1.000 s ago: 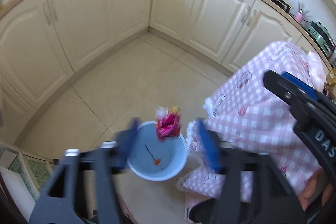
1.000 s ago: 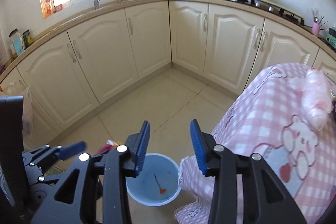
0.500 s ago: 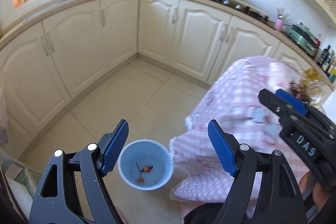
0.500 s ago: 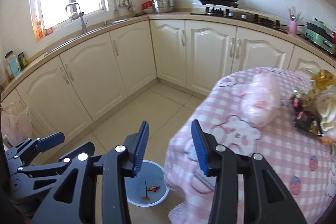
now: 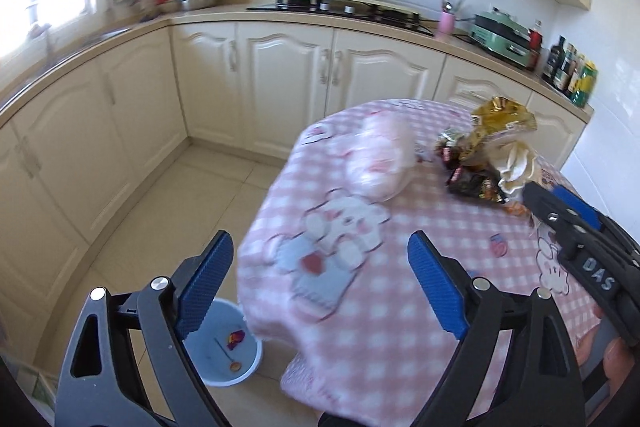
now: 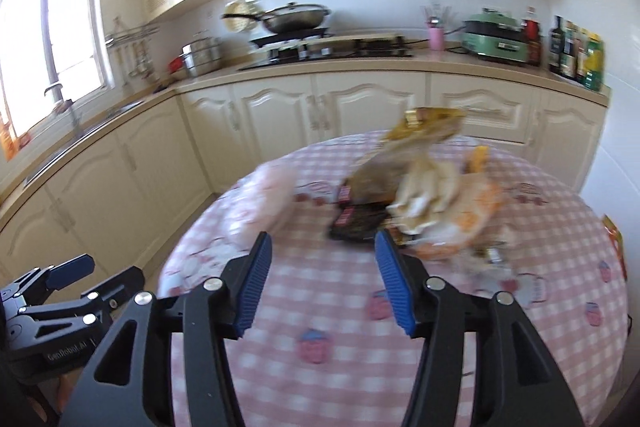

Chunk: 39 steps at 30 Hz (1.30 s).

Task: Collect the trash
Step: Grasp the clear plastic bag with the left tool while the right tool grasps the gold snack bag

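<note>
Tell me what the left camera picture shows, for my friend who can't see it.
An open, empty claw with blue tips points at a round table under a pink checked cloth, where a pile of crumpled wrappers and a pink plastic bag sit. A blue bucket with bits of trash stands on the floor beside the table, with cream kitchen cupboards behind.

Your left gripper's finger (image 5: pixel 202 289) covered part of the blue bin (image 5: pixel 224 349). Trash pile (image 6: pixel 420 191) was motion-blurred in right wrist view, wrappers unreadable. Pink bag (image 6: pixel 268 199) too smeared to ID. Table edges cut off.
</note>
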Available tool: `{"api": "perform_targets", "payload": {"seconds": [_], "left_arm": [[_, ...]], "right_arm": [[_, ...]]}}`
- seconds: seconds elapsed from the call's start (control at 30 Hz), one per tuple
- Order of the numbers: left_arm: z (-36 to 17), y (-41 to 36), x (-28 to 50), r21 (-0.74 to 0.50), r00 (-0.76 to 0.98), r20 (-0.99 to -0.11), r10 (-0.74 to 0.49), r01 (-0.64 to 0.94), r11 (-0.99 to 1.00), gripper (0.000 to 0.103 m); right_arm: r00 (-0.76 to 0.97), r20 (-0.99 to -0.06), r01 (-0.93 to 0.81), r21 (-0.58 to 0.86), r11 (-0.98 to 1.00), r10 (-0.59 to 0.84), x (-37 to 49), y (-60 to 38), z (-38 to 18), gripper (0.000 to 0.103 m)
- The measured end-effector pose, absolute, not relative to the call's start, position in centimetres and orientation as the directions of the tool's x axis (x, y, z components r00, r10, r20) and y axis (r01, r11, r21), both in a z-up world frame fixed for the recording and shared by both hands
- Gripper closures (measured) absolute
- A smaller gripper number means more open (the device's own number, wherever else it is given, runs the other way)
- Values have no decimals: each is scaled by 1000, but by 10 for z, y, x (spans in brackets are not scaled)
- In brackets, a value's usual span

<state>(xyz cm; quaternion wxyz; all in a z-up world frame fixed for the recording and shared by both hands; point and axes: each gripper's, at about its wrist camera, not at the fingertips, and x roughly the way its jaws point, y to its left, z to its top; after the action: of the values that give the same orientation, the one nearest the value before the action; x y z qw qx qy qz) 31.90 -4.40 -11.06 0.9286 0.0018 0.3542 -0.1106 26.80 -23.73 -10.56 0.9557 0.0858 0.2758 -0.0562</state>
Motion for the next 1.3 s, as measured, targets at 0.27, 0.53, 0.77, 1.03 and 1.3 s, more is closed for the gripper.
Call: {"api": "perform_targets", "payload": {"seconds": [0.27,0.53,0.77,1.03,1.3], "left_arm": [[-118,-88,352,-53,708,-674,-210,237,970,17],[-128,-99,400,-67,696,-690,-199,213,975,17],[-146,-101,427,-99,657,-718,-229,230,968,17],[-163,-109,443,-188,584,-746,-320,277,942,60],[-132,-83,415,-236,657,-659,-367,282,930,79]], "right_arm": [[831,-538,279,181,943,-143,277,-311,-113,45],[858,-511,268,361,893,-51,327,-335,-97,34],[809,-583,322,332,887,-76,378,-340,-109,64],[834,-547,244,255,936,-69,382,-317,-105,95],[885,-464,181,259,949,-42,367,-293,-79,100]]}}
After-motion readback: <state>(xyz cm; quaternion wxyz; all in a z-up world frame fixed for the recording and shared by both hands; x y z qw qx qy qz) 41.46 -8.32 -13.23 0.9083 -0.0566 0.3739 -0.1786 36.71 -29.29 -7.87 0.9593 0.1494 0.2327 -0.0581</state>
